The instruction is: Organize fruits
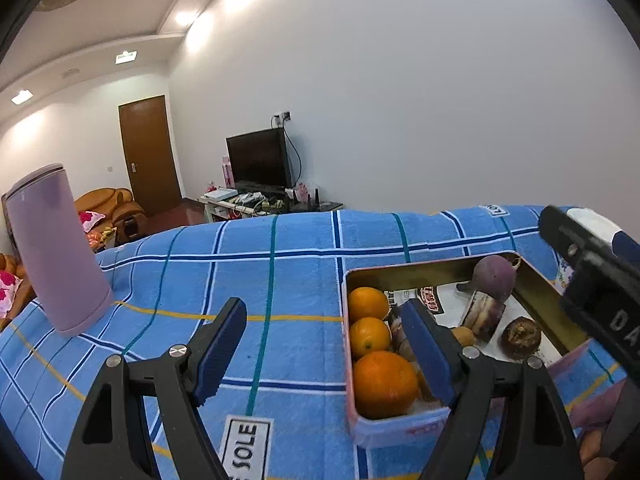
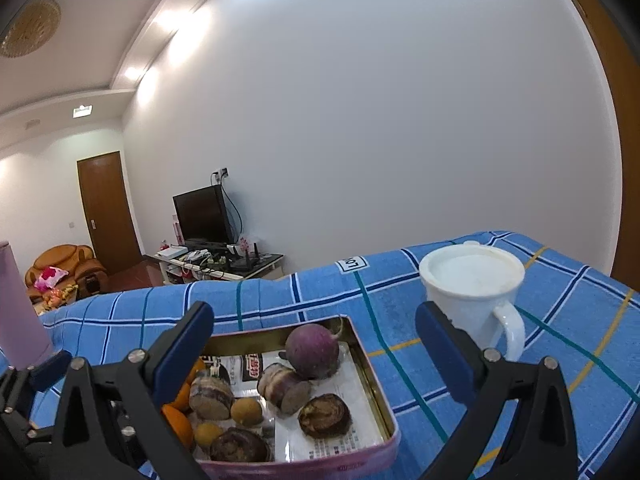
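The tin [image 2: 372,364] of fruit lies straight ahead of the spread, empty right gripper [image 2: 316,364], while the left gripper [image 1: 332,352], also spread and empty, reaches only its orange [image 1: 368,304] side.

A rectangular tin [image 2: 384,412] sits on a cloth-covered table [image 2: 280,296] and serves as the reference point. Inside the tin, three oranges [image 1: 384,384] line its left wall, one behind another. A round fruit with a stem [image 2: 312,350] lies at the tin's far end, with cut pieces [image 2: 284,388] before it and small round fruits [image 2: 247,411] nearer the front. To the right of the tin, slightly behind it, stands a mug [image 2: 472,292]. Well to the left of the tin stands a tall tumbler [image 1: 56,248]. Far behind the tin, a television [image 1: 258,160] stands against the wall.
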A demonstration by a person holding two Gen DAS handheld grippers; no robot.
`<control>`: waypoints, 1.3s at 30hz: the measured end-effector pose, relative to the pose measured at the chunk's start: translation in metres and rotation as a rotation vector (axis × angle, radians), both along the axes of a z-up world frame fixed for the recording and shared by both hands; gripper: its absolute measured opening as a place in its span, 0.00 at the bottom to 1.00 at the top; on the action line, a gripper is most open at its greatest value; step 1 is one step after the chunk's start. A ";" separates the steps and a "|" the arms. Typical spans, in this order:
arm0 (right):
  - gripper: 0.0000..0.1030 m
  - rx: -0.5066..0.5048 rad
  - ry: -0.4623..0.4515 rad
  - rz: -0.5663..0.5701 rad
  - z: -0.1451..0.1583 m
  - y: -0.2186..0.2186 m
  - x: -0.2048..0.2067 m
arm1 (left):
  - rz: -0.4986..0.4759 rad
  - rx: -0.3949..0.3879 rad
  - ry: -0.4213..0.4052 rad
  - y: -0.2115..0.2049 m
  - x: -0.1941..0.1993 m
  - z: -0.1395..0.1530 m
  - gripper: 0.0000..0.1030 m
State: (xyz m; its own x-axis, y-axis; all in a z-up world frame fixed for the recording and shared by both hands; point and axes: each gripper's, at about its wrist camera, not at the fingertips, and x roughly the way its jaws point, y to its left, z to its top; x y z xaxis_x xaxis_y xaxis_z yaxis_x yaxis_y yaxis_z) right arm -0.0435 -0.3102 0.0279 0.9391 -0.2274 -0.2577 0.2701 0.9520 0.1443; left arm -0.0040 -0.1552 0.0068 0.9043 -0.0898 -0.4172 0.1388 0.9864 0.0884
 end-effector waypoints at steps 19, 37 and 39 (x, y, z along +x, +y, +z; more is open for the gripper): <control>1.00 -0.108 -0.030 -0.026 0.002 0.031 -0.061 | -0.028 -0.029 -0.068 0.015 -0.053 0.005 0.79; 1.00 -0.139 -0.081 -0.057 0.006 0.045 -0.090 | -0.048 -0.064 -0.076 0.024 -0.071 0.007 0.79; 1.00 -0.149 -0.080 -0.055 0.006 0.048 -0.089 | -0.047 -0.062 -0.078 0.024 -0.070 0.007 0.79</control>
State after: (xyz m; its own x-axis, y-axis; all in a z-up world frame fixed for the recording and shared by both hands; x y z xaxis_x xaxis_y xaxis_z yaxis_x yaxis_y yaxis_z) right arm -0.1329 -0.2626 0.0341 0.9403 -0.3091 -0.1422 0.3157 0.9485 0.0260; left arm -0.0743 -0.1311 0.0139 0.9279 -0.1567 -0.3383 0.1805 0.9828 0.0398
